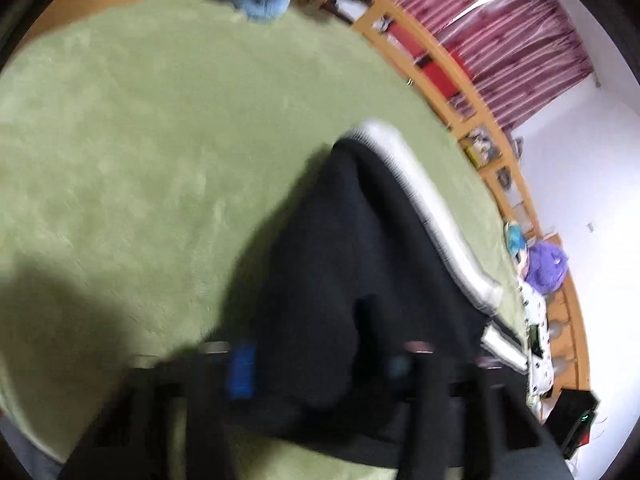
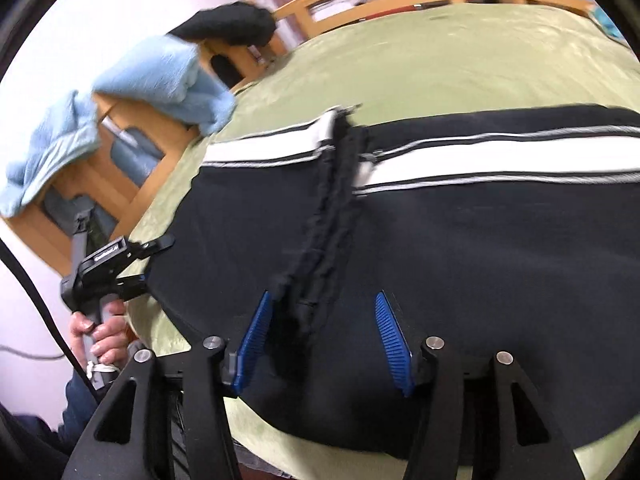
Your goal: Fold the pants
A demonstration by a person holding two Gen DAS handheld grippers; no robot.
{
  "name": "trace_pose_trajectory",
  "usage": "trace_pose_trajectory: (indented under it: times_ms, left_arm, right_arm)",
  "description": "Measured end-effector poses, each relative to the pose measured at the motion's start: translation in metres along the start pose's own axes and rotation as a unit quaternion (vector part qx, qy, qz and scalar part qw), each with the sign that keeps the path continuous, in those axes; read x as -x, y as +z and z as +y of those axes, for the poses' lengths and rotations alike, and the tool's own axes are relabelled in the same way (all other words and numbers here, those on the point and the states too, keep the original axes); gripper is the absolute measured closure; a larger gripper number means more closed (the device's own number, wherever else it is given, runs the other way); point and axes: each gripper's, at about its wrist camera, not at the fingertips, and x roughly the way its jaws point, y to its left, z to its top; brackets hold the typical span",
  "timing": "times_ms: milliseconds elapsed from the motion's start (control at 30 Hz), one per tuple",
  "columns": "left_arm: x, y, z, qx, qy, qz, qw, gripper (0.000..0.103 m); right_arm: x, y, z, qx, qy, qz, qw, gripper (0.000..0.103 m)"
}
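1. Location: the black pants (image 2: 460, 260) lie flat on the green-covered bed (image 2: 440, 60), close along its near edge. The far part of the bed is bare.
2. Orientation: in the right wrist view the long axis runs side to side, parallel to the near edge. The white side stripe (image 2: 480, 160) runs along the pants' far side.
3. A puckered black band (image 2: 320, 220) crosses the pants from the stripe toward the near edge. We cannot tell whether it is a waistband or a hem. It probably marks where one layer ends over another.
4. Right tool (image 2: 322, 300): released, fingers apart and pointing down over the cloth. The band's near end lies between them, just beside the left blue pad (image 2: 256, 332). Neither pad pinches it.
5. Left tool (image 2: 150, 262): a hand (image 2: 100, 332) holds it at the pants' left end, toward the near left corner of the bed. Its fingers straddle the cloth edge there.
6. The left wrist view is blurred. It shows black cloth (image 1: 340, 240) bunched between the left tool's (image 1: 320, 360) fingers. We cannot tell whether the pads are clenched on it.
7. Judgement: the left tool sits at the end because carrying that end along the long axis would halve the length. The right tool is placed mid-length, probably to steady the crease line.
8. Risk: soft cloth may slip from a shallow pinch.
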Motion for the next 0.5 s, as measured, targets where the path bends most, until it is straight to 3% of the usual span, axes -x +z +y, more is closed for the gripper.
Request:
trace_pose_trajectory:
  times_ms: [100,267,333,500]
  left_arm:
    - [0.026,0.009,-0.024,-0.035,-0.014,-0.014,0.9992,0.079]
    - [0.067,0.011,-0.12,-0.135,-0.027,-0.056,0.9889,0.08]
    - [0.081,0.006,-0.17,-0.166,-0.074,-0.058,0.9817,0.081]
    - [0.077,-0.024,-0.294,-0.264,-0.135,-0.04,0.9541,0.082]
  right_arm:
    - [0.03,-0.002,-0.013,0.0,-0.029,-0.031,0.999,0.051]
    - [0.083,0.002,-0.052,-0.011,-0.067,-0.069,0.995,0.051]
    - [0.098,0.002,-0.068,-0.022,-0.076,-0.076,0.994,0.051]
    - [0.136,0.001,-0.107,-0.055,-0.094,-0.109,0.988,0.051]
